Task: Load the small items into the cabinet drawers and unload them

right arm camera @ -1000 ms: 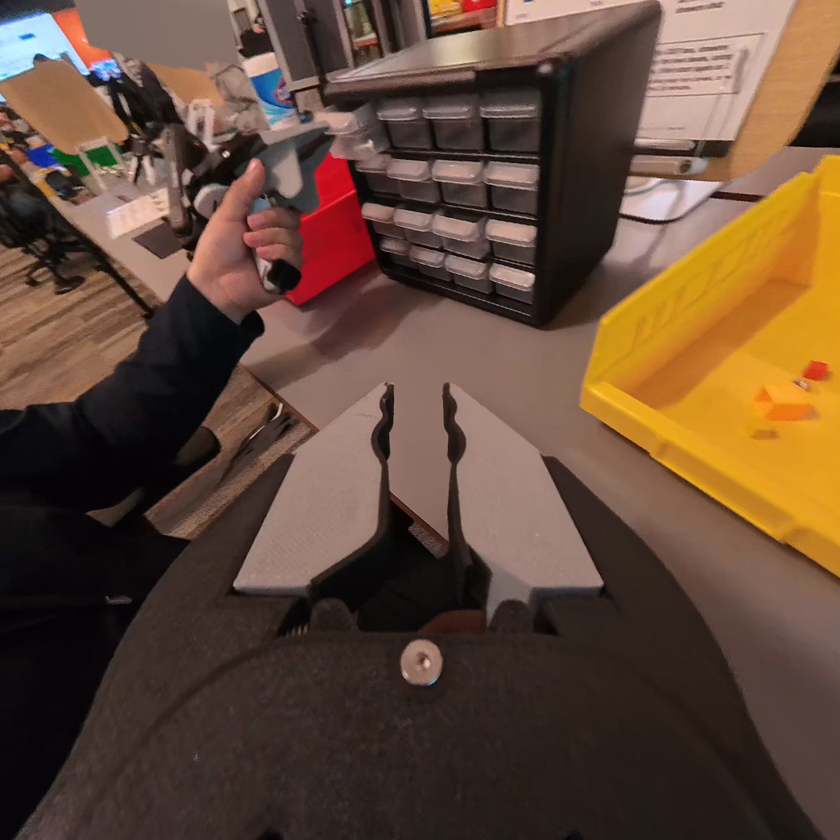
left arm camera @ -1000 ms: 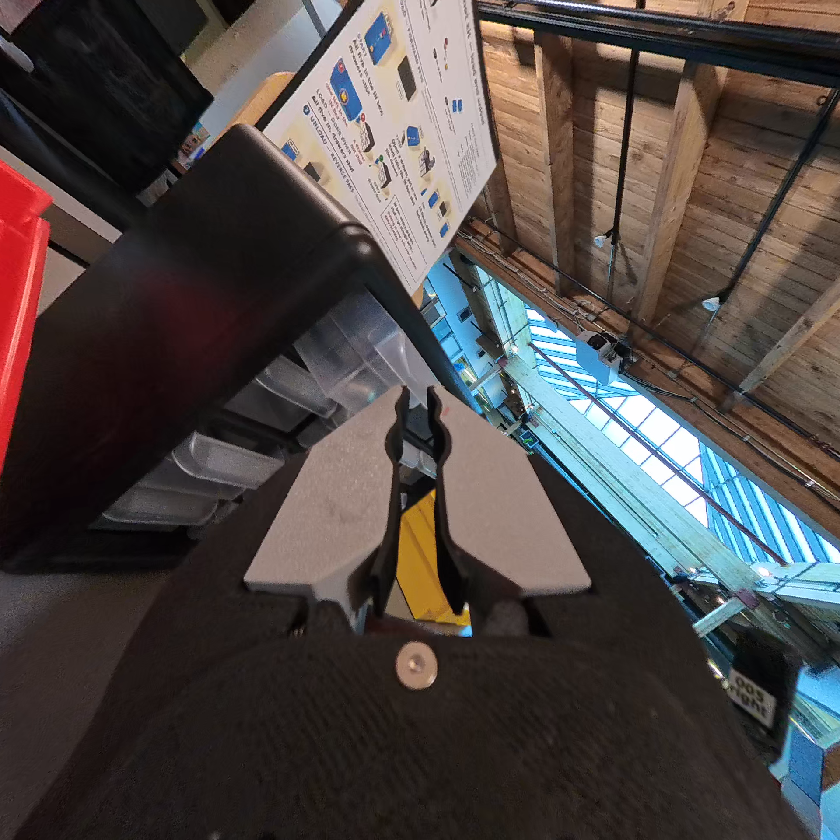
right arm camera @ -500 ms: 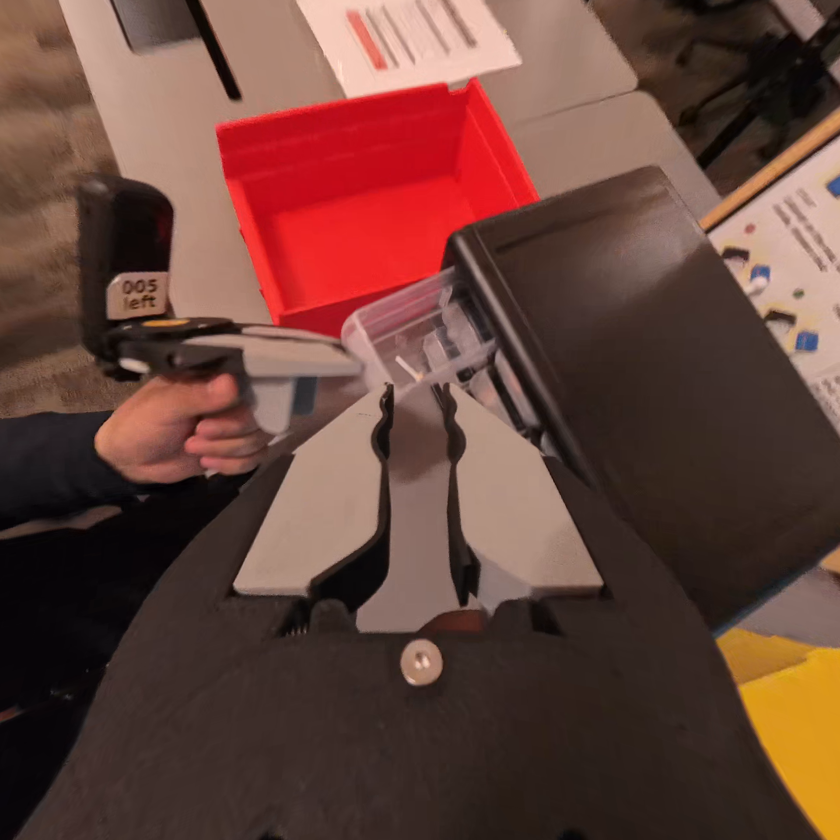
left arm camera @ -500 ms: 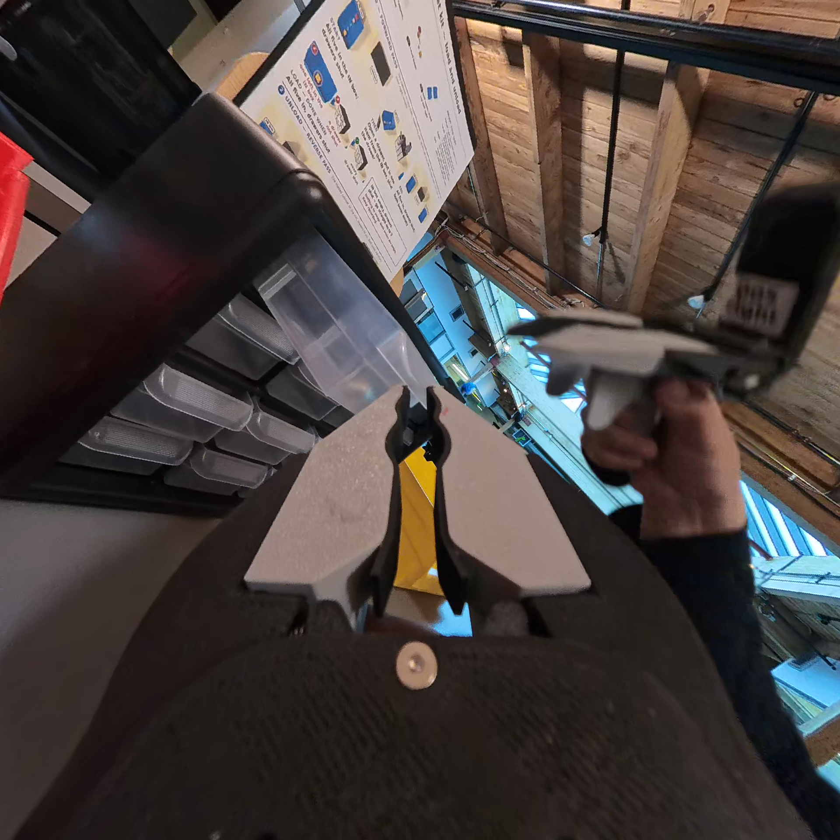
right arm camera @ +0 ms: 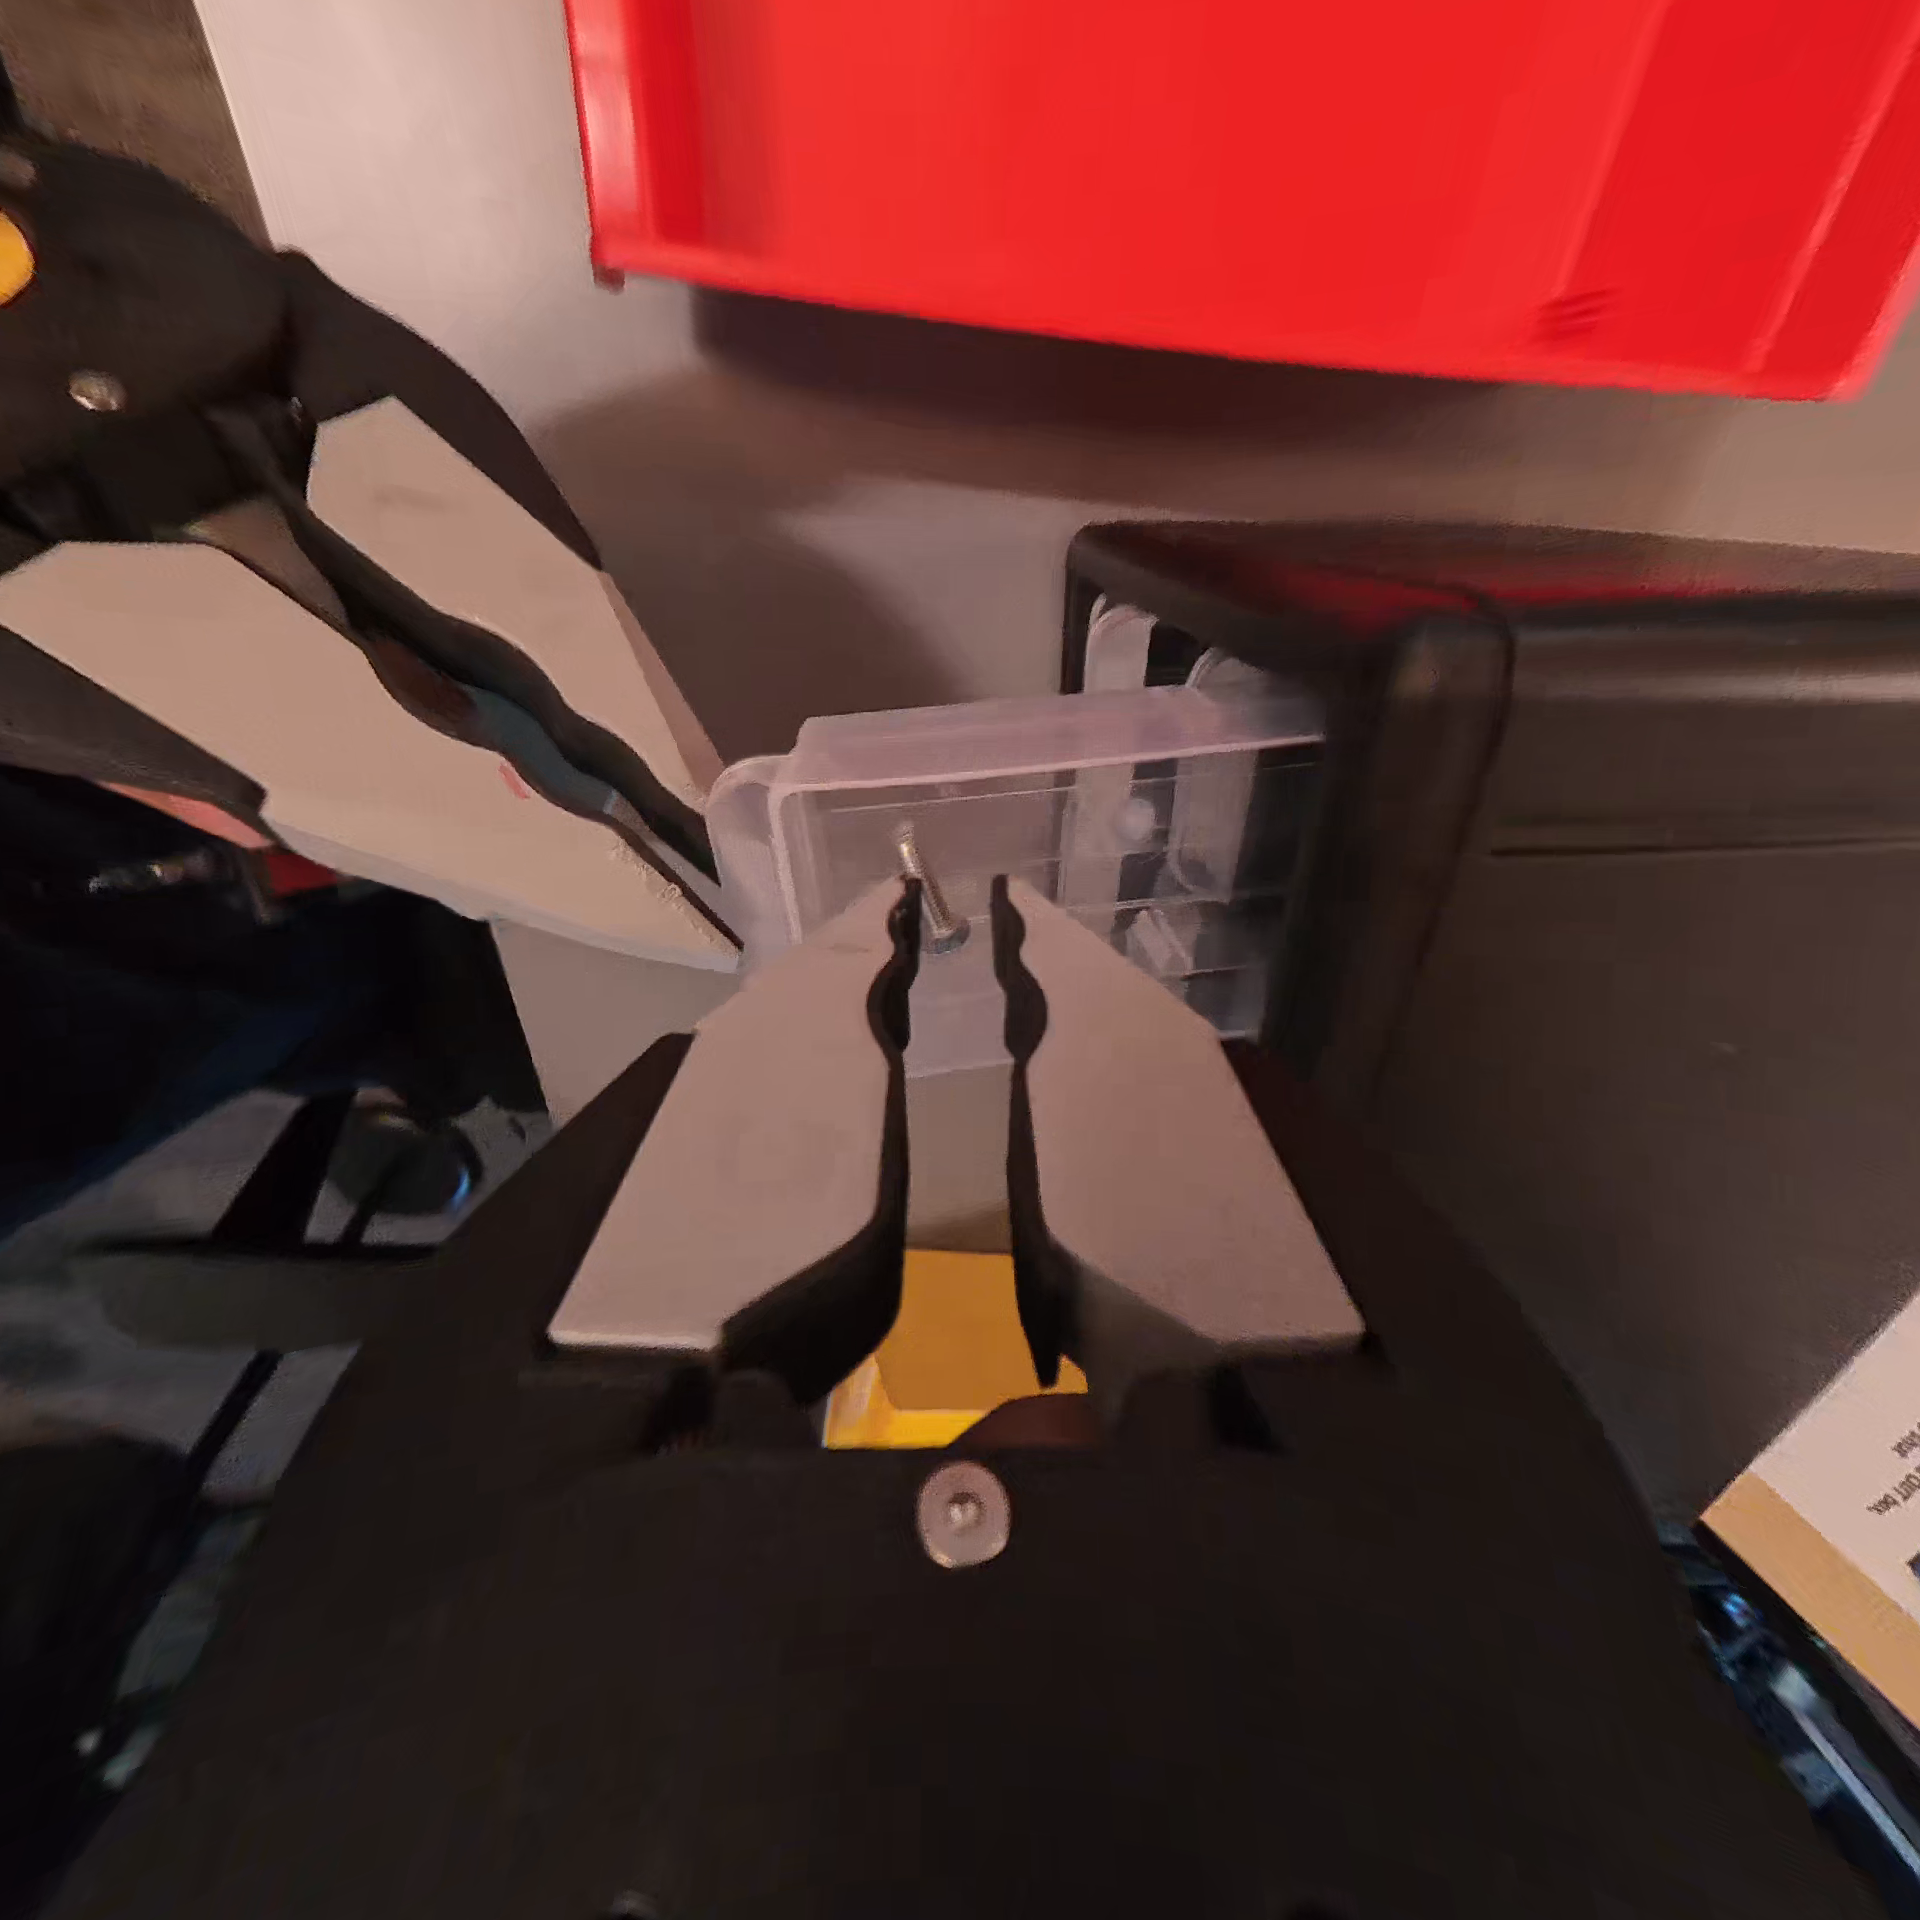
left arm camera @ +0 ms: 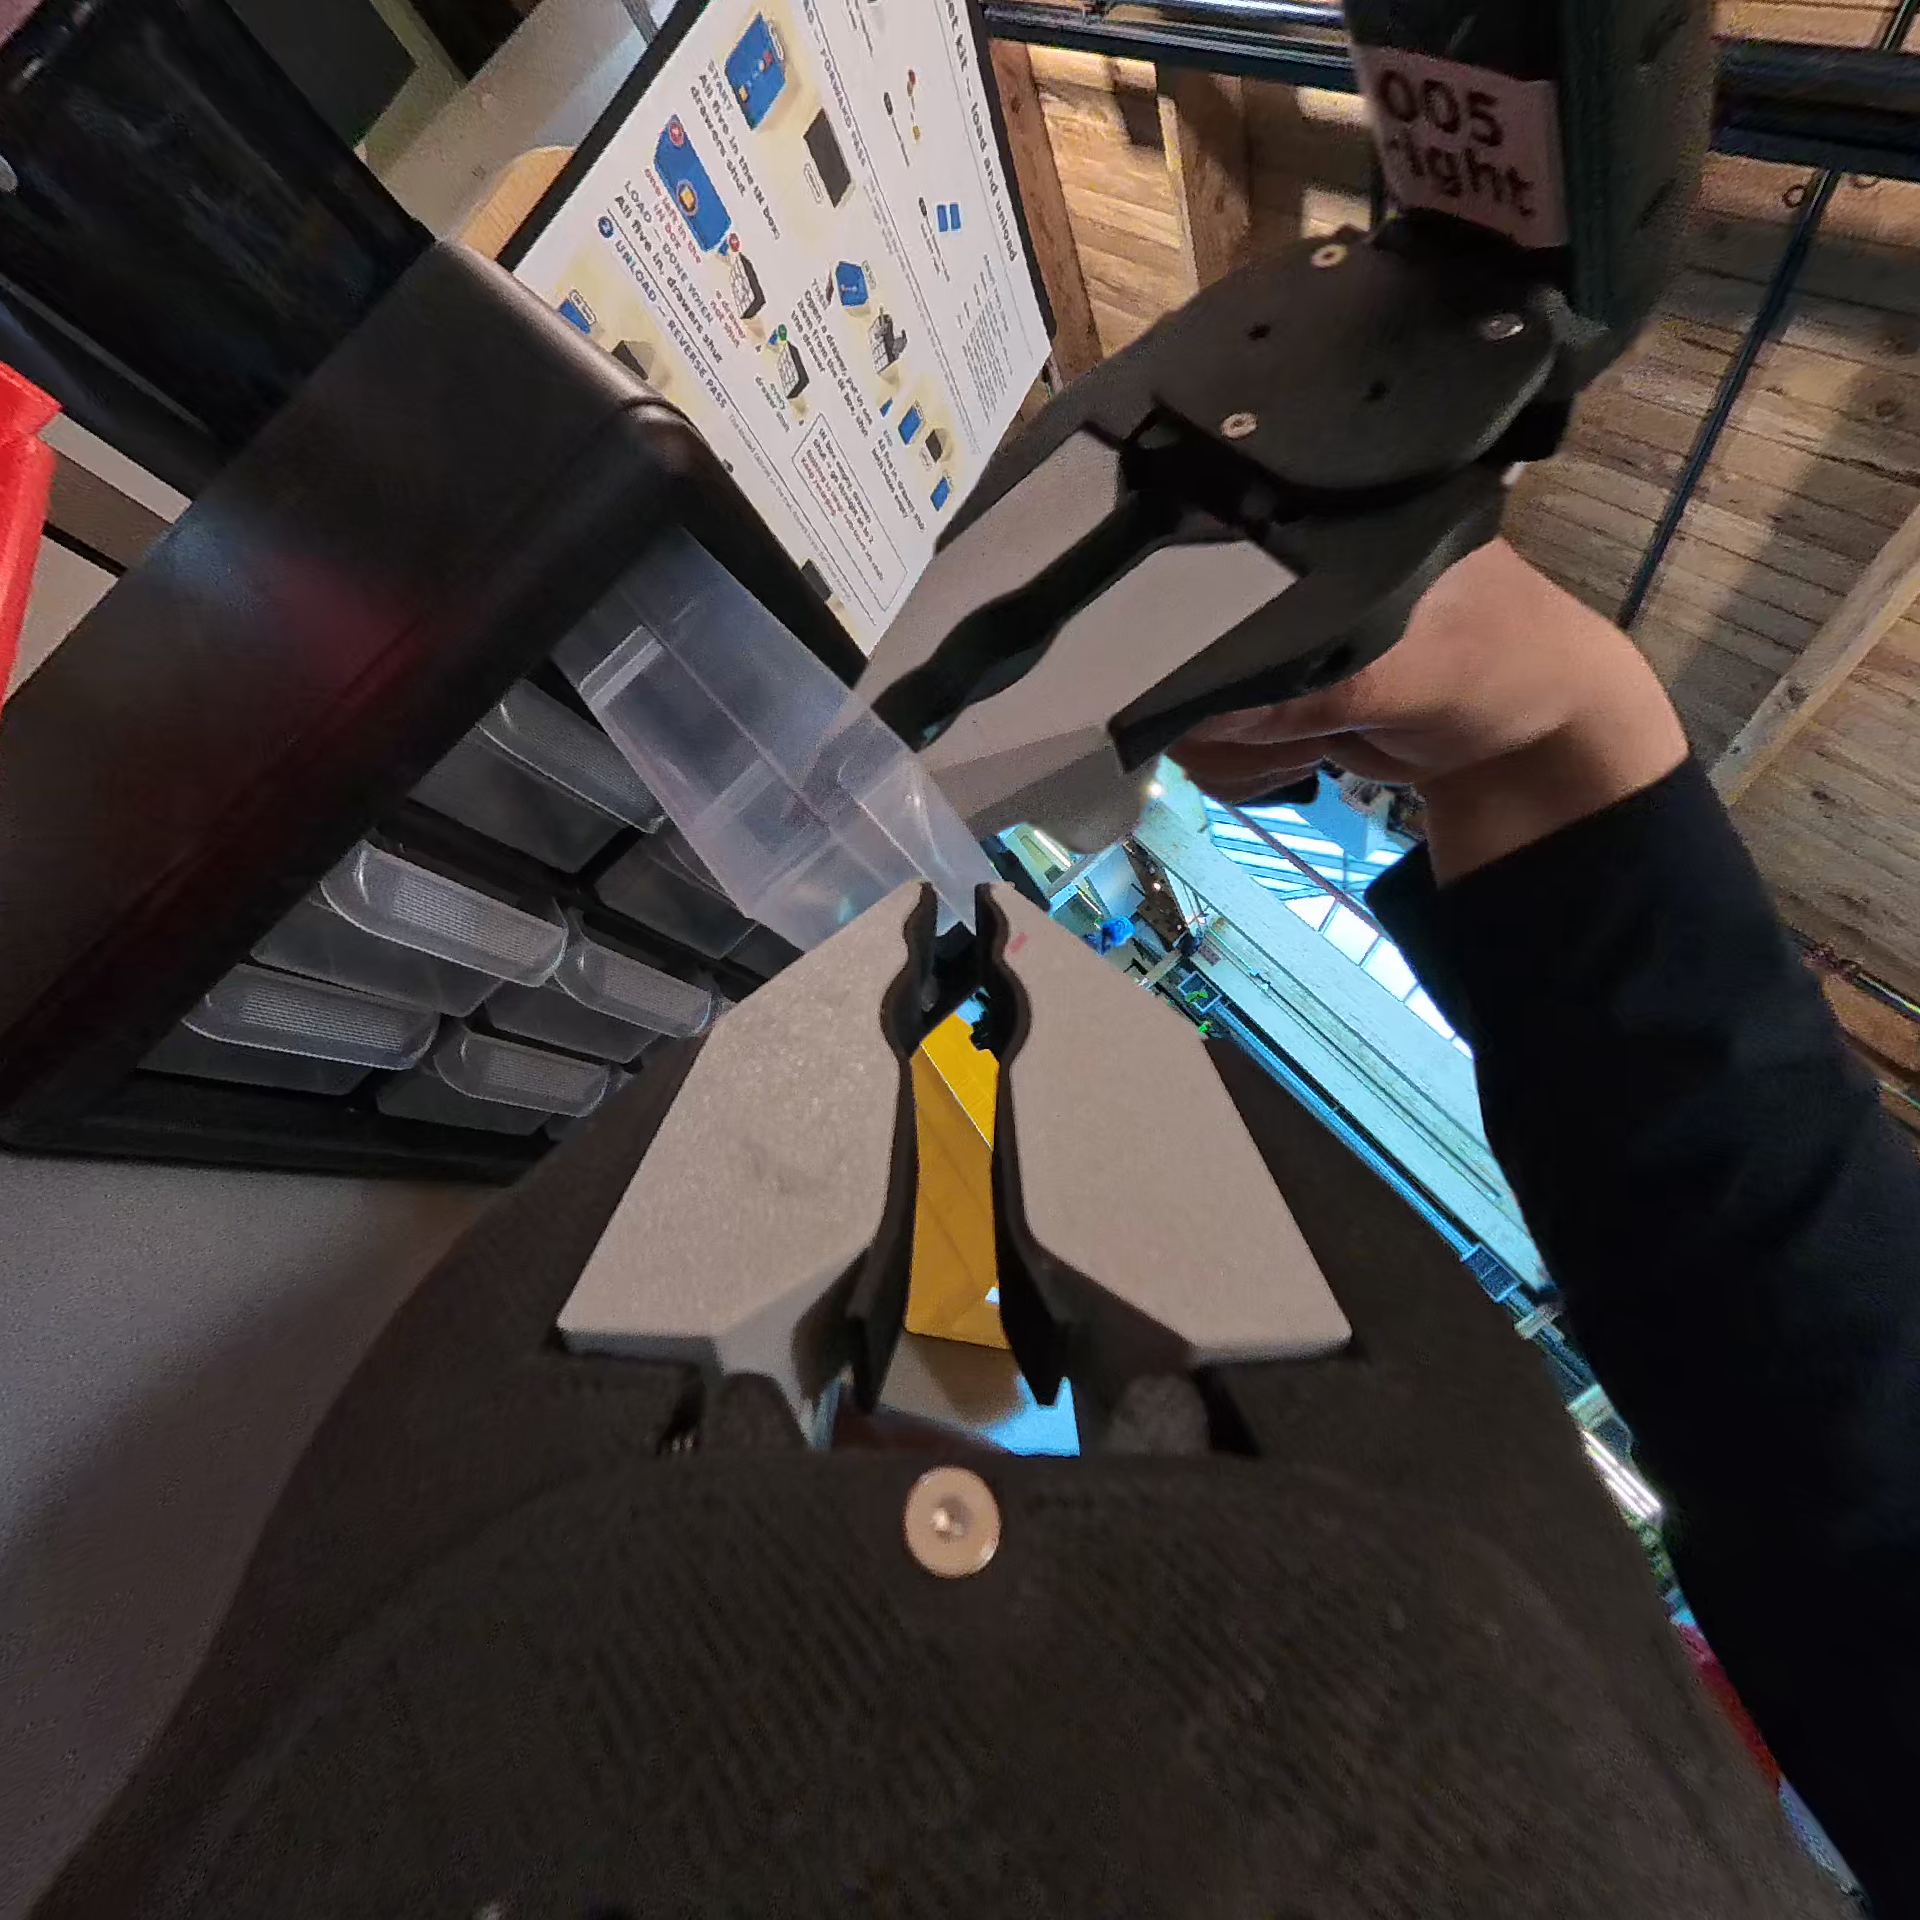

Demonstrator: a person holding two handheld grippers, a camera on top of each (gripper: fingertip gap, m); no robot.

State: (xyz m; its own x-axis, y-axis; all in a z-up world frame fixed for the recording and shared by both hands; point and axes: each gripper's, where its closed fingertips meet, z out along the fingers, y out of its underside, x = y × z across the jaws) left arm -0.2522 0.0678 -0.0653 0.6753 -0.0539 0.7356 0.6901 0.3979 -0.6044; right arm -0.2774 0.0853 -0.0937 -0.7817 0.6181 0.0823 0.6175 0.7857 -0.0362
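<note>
**One drawer out, one screw inside, two grippers at it**

One black cabinet (left arm camera: 343,582) stands on the grey table (left arm camera: 156,1403), its front filled with clear drawers. In the left wrist view seven closed drawers can be counted, and one more clear drawer (right arm camera: 997,790) is pulled out from the top row. The left gripper (left arm camera: 954,914) has its fingers nearly closed on that drawer's front lip, pinching the thin clear plastic between the tips.

One small silver screw (right arm camera: 928,894) lies in the open drawer, near its front wall. The right gripper (right arm camera: 951,894) is over the drawer, pointing down into it; its two fingers stand apart with the screw between them, close to the left finger, and the right pad is clear of it, so nothing is gripped.

One red bin (right arm camera: 1247,177) sits on the table beyond the cabinet. One yellow bin (left arm camera: 951,1174) shows through the gap between the left fingers. One printed instruction sheet (left arm camera: 831,260) leans behind the cabinet.
</note>
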